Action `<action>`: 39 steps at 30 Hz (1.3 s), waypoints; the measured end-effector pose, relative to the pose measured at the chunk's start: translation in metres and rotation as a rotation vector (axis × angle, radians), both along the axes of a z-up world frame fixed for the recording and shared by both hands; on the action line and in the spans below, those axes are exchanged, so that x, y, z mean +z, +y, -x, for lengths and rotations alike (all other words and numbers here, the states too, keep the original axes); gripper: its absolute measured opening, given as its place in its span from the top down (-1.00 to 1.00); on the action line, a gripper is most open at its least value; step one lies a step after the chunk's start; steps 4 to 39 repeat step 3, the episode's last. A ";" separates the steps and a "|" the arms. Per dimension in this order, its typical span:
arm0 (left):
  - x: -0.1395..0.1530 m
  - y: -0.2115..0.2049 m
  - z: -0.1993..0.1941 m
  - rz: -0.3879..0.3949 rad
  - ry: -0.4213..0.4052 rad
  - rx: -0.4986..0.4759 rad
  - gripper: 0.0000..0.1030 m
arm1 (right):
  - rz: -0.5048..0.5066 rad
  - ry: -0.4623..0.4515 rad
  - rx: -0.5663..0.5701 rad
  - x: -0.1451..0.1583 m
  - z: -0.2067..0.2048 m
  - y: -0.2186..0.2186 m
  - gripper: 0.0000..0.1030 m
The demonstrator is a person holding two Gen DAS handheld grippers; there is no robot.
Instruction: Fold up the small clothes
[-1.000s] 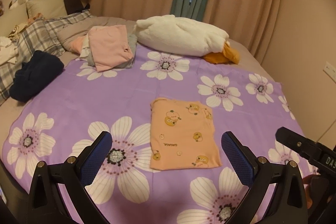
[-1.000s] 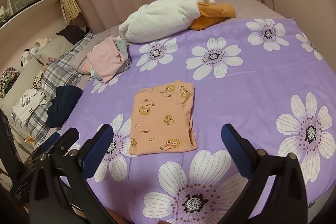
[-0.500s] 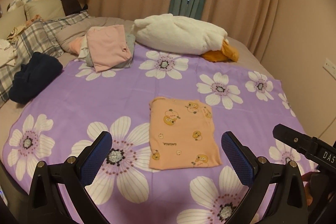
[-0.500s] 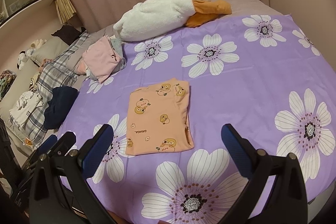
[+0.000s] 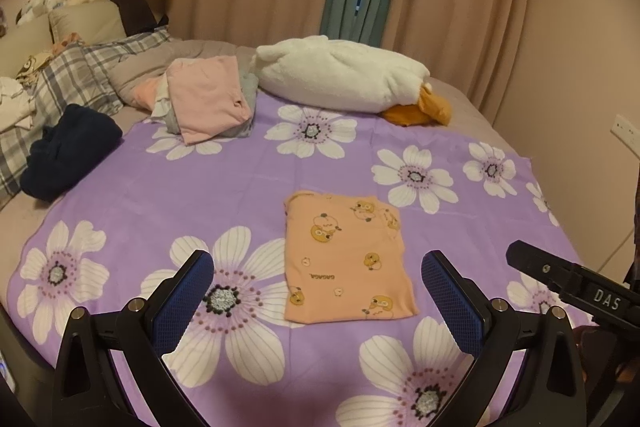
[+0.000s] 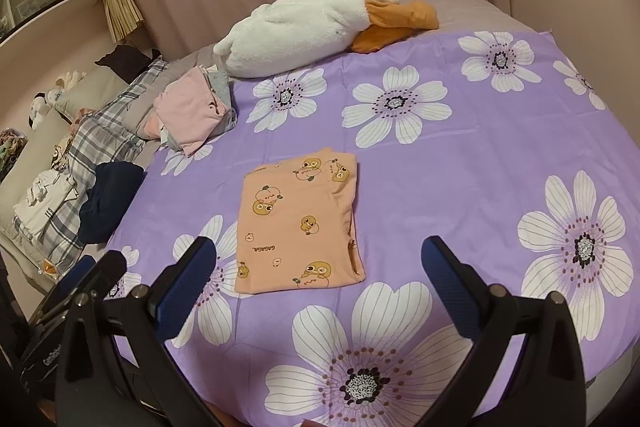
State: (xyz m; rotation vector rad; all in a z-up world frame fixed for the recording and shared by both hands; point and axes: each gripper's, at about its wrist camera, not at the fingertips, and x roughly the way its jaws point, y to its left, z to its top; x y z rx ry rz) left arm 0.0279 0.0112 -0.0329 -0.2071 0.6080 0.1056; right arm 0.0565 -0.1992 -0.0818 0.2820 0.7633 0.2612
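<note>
Two hand-held grippers wide apart, folded orange top (image 5: 347, 255) on purple sheet (image 5: 200, 187)

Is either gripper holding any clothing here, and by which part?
Nothing is held. Left gripper and right gripper are open above the sheet; the folded orange garment lies untouched.

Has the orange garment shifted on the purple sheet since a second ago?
No. The orange garment keeps its place beside the large white flower on the purple sheet; only the cameras drifted slightly. Both grippers are open, clear of it.
</note>
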 end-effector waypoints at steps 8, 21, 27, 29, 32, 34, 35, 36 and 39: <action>0.003 -0.001 0.005 -0.008 -0.017 -0.007 -1.00 | 0.013 -0.008 -0.002 0.001 0.001 0.001 -1.00; 0.003 -0.001 0.005 -0.008 -0.017 -0.007 -1.00 | 0.013 -0.008 -0.002 0.001 0.001 0.001 -1.00; 0.003 -0.001 0.005 -0.008 -0.017 -0.007 -1.00 | 0.013 -0.008 -0.002 0.001 0.001 0.001 -1.00; 0.003 -0.001 0.005 -0.008 -0.017 -0.007 -1.00 | 0.013 -0.008 -0.002 0.001 0.001 0.001 -1.00; 0.003 -0.001 0.005 -0.008 -0.017 -0.007 -1.00 | 0.013 -0.008 -0.002 0.001 0.001 0.001 -1.00; 0.003 -0.001 0.005 -0.008 -0.017 -0.007 -1.00 | 0.013 -0.008 -0.002 0.001 0.001 0.001 -1.00; 0.003 -0.001 0.005 -0.008 -0.017 -0.007 -1.00 | 0.013 -0.008 -0.002 0.001 0.001 0.001 -1.00; 0.003 -0.001 0.005 -0.008 -0.017 -0.007 -1.00 | 0.013 -0.008 -0.002 0.001 0.001 0.001 -1.00; 0.003 -0.001 0.005 -0.008 -0.017 -0.007 -1.00 | 0.013 -0.008 -0.002 0.001 0.001 0.001 -1.00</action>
